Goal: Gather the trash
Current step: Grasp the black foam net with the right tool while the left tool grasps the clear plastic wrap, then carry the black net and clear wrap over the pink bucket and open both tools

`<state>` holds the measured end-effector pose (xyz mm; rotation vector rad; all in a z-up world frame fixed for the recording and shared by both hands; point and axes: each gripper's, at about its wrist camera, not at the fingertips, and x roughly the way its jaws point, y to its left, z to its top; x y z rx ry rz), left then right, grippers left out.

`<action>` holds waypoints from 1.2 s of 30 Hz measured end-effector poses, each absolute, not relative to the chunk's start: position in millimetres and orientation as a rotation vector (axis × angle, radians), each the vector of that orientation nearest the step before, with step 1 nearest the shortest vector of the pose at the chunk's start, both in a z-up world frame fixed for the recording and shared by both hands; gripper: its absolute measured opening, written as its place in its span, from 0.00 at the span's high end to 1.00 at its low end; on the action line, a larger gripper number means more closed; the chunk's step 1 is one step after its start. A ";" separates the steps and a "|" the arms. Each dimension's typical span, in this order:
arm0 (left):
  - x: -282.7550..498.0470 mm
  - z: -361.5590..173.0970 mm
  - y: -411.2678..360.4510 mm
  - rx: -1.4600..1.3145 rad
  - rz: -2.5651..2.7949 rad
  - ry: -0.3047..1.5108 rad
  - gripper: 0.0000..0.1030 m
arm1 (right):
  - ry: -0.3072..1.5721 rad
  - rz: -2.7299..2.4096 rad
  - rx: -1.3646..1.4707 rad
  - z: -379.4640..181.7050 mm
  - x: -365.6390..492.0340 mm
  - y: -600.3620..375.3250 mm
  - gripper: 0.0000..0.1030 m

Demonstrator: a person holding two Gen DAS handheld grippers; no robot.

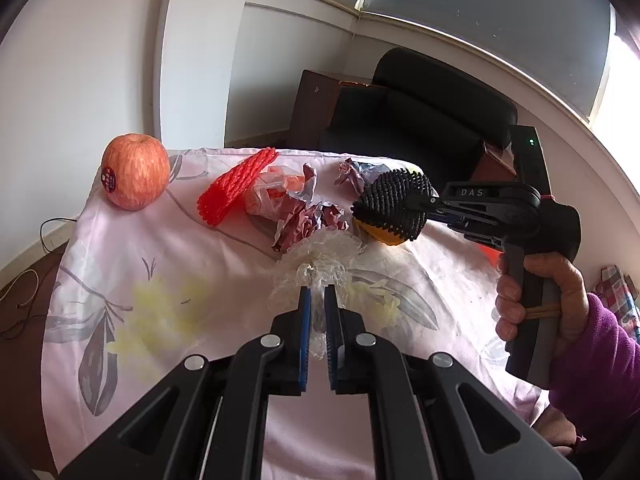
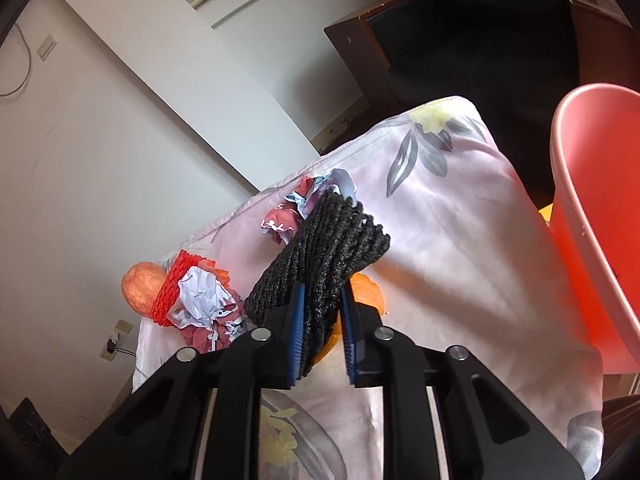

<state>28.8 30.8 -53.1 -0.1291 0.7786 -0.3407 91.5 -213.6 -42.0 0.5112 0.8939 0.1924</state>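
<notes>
My left gripper (image 1: 317, 292) is shut on a crumpled wad of clear plastic wrap (image 1: 316, 256) lying on the floral tablecloth (image 1: 160, 264). Farther right, my right gripper (image 1: 416, 205) is shut on a black foam fruit net (image 1: 390, 202), held by a hand in a purple sleeve. In the right wrist view the black net (image 2: 320, 248) sits squeezed between the blue pads of the right gripper (image 2: 323, 292), with an orange (image 2: 366, 288) just behind it. Other trash lies at the back: a red foam net (image 1: 236, 188), a thin plastic bag (image 1: 272, 192) and crumpled papers (image 1: 304, 218).
An apple (image 1: 136, 170) with a sticker stands at the far left corner of the table. A pink plastic bin (image 2: 592, 200) stands off the table's right side. A black chair (image 1: 420, 120) is behind the table. A second crumpled paper (image 2: 316, 200) lies near the far edge.
</notes>
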 end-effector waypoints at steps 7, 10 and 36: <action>36.7 -43.2 18.4 -0.138 -0.337 0.754 0.94 | 0.776 0.226 0.382 -5.4 65.1 -215.9 0.87; 39.5 -36.6 11.5 -0.143 -0.338 0.737 0.94 | 0.731 0.237 0.334 9.0 52.4 -217.0 0.87; 53.3 13.8 -91.1 -0.086 -0.454 0.608 0.94 | 0.523 0.069 0.197 62.2 -8.1 -284.0 0.87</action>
